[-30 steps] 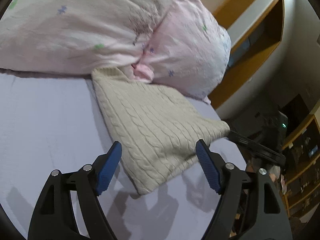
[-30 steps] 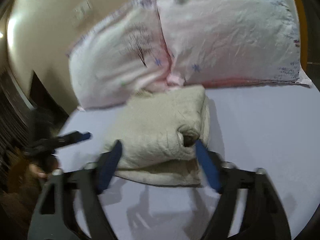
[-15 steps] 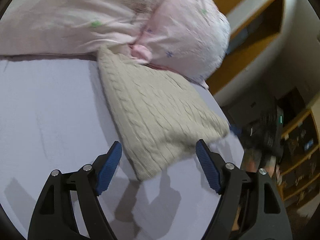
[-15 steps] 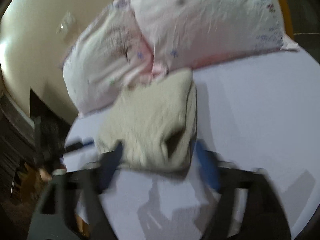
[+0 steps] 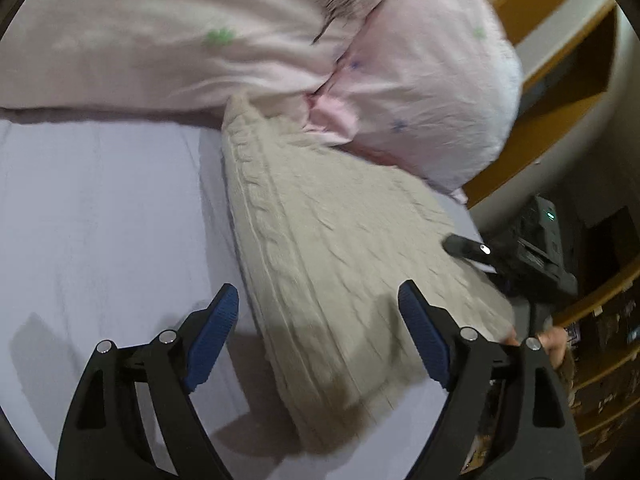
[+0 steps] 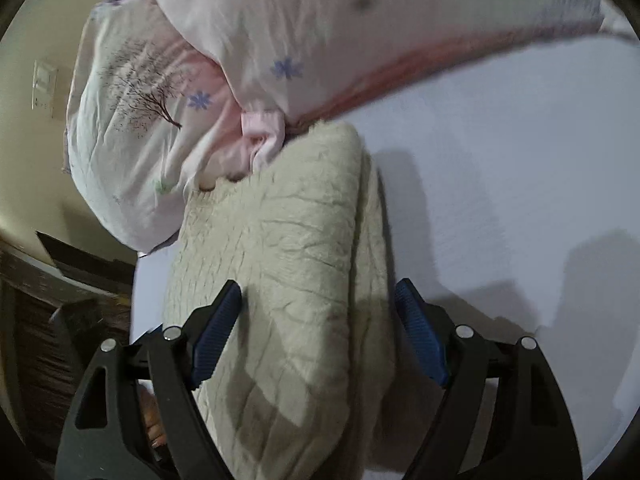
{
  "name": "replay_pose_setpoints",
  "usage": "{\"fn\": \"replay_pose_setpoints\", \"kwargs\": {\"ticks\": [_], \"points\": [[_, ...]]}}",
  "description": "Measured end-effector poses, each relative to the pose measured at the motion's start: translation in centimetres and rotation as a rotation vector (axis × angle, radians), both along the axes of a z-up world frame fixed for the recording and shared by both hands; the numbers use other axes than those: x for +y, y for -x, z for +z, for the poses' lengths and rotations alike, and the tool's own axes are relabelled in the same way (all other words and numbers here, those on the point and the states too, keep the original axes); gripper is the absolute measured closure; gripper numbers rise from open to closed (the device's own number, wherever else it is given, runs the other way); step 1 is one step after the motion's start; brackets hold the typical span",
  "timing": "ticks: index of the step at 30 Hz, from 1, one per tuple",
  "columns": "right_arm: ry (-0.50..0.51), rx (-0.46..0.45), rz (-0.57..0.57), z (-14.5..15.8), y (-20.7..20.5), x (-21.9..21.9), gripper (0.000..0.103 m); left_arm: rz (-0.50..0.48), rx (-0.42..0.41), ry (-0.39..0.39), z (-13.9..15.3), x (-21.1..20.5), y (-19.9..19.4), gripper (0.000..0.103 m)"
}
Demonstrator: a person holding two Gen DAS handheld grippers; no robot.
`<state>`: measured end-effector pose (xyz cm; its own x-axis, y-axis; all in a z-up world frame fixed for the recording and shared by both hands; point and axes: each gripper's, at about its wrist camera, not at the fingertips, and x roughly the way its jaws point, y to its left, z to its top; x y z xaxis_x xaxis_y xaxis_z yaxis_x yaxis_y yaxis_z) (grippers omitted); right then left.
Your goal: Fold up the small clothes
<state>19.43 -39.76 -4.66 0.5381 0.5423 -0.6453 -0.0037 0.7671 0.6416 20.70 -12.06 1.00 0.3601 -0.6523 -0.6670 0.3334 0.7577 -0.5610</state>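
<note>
Quick notes:
Left view only: right gripper (image 5: 466,249) tip at 3 o'clock.
Sweater (image 5: 340,264): folded, long axis 11-to-5.
Left gripper (image 5: 320,334): wide, opening further, empty.
Right gripper (image 6: 318,330): just sprung wide, straddling sweater (image 6: 280,280), ungripped.

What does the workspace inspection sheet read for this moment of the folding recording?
Surface: pale lilac bed sheet, lightly wrinkled.
Job's things: cream cable-knit sweater, folded, far end against the pillows.
Clutter: two pink flower-print pillows at the head.
Grippers: left gripper open, sweater corner between its blue fingers, jaws just opened further; right gripper open over the fold.
Cables: nothing seen.
Surroundings: wooden shelving, cream wall with switch plate.
</note>
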Motion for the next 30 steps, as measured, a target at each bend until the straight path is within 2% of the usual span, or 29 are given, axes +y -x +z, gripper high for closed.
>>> {"fn": "replay_pose_setpoints", "kwargs": {"ticks": [1,2,4,5,6,8,9,11,12,13,15,17,19,20,22,23,24,25,26,28,30], "points": [[-0.013,-0.012,0.013,-0.5,-0.1,0.2,0.032,-0.006,0.027,0.007,-0.5,-0.5,-0.8,0.020],[-0.022,-0.024,0.021,-0.7,0.0,0.4,0.047,-0.017,0.044,0.021,-0.9,-0.8,-1.2,0.020],[-0.071,-0.045,0.027,-1.0,0.4,0.4,0.060,-0.032,0.049,0.050,-1.3,-1.5,-2.0,0.020],[-0.087,-0.062,0.030,-0.8,0.7,0.5,0.066,-0.041,0.049,0.050,-1.4,-1.7,-2.4,0.025],[-0.069,-0.089,0.030,-0.3,1.1,1.1,0.067,-0.048,0.051,0.050,-1.5,-1.7,-2.7,0.041],[-0.051,-0.139,0.046,0.9,1.8,2.1,0.069,-0.064,0.045,0.085,-0.9,-0.5,-2.5,0.059],[-0.064,-0.160,0.064,1.4,2.0,2.4,0.069,-0.085,0.032,0.098,-0.3,0.4,-2.1,0.061],[-0.080,-0.191,0.116,2.0,1.9,4.1,0.070,-0.109,-0.053,0.057,1.2,1.6,-0.8,0.061],[-0.052,-0.199,0.134,2.1,1.8,5.1,0.069,-0.104,-0.104,0.015,1.8,2.3,-0.3,0.060],[0.023,-0.193,0.153,2.0,1.3,6.9,0.066,-0.089,-0.133,-0.034,2.0,2.9,-0.1,0.059],[0.116,-0.173,0.140,1.8,1.4,8.2,0.058,-0.054,-0.133,-0.121,1.6,3.6,-0.1,0.053],[0.133,-0.211,0.105,2.6,3.3,8.0,0.047,-0.015,-0.144,-0.143,1.6,4.7,1.1,0.052],[0.101,-0.270,0.081,3.7,6.3,6.9,0.043,0.005,-0.224,-0.159,2.7,5.4,3.9,0.052],[0.092,-0.286,0.080,4.0,7.5,6.6,0.039,-0.010,-0.257,-0.152,3.3,5.6,5.3,0.050],[0.118,-0.286,0.113,4.1,9.0,6.9,0.040,-0.064,-0.318,-0.141,4.2,5.1,7.9,0.044],[0.159,-0.276,0.124,3.8,9.3,7.4,0.051,-0.101,-0.346,-0.151,4.4,4.0,9.1,0.043],[0.205,-0.273,0.120,3.5,9.3,7.8,0.065,-0.136,-0.354,-0.168,4.2,2.9,9.6,0.043],[0.291,-0.259,0.088,3.1,9.1,8.1,0.082,-0.173,-0.355,-0.213,3.7,1.5,9.8,0.043],[0.311,-0.251,0.064,2.8,8.8,7.7,0.085,-0.189,-0.354,-0.253,3.2,0.8,9.8,0.043],[0.270,-0.234,0.012,2.2,8.1,6.2,0.088,-0.233,-0.322,-0.299,1.9,0.0,9.7,0.047],[0.275,-0.225,-0.034,1.8,7.3,5.2,0.090,-0.259,-0.297,-0.331,1.1,-0.1,10.0,0.053]]}}
